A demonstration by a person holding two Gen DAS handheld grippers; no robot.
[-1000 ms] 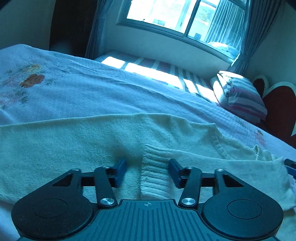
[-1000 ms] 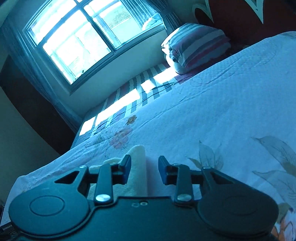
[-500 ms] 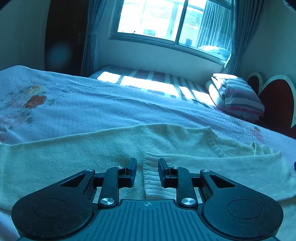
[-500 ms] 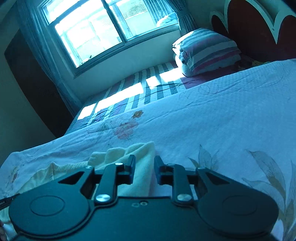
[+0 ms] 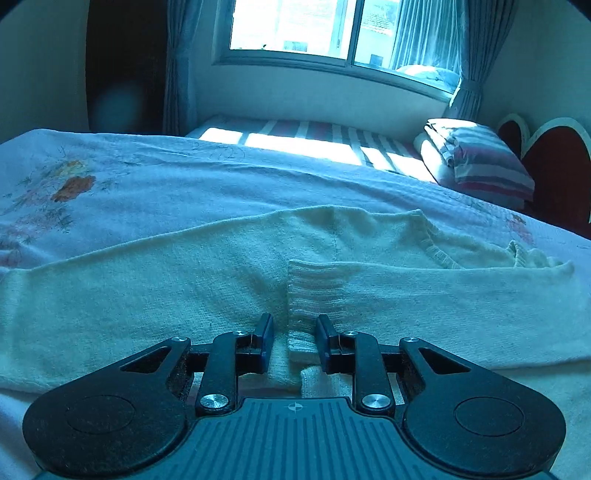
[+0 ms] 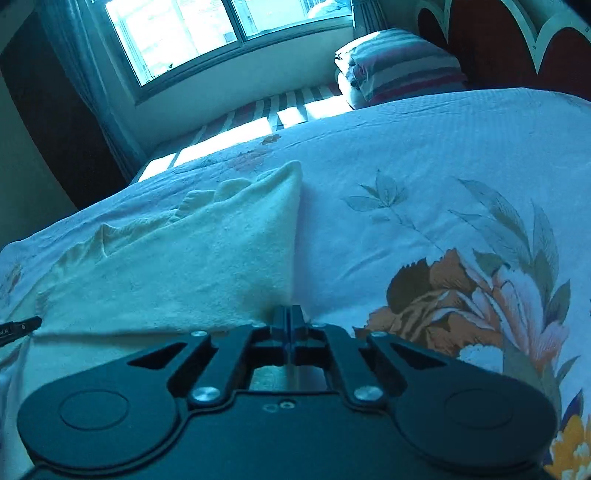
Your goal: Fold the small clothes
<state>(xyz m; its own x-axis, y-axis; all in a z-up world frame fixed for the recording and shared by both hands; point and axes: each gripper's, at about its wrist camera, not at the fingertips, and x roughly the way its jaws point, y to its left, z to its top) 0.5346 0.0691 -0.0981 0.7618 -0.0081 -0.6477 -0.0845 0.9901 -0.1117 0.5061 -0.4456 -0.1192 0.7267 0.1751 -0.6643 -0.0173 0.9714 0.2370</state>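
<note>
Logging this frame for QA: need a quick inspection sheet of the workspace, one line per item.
Surface: floral bedspread over a bed, lightly wrinkled.
Job's things: cream knit sweater lying flat, one sleeve folded across the body, ribbed cuff near the left jaws.
Clutter: folded striped bedding by the headboard.
Grippers: left gripper partly open, straddling the cuff's edge; right gripper shut on the sweater's edge.
Cables: nothing seen.
Surroundings: window, curtains, striped mattress sheet in sunlight.

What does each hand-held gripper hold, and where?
Right hand-held gripper: shut on the sweater at its near edge. Left hand-held gripper: partly open around the ribbed cuff, not clamping.
</note>
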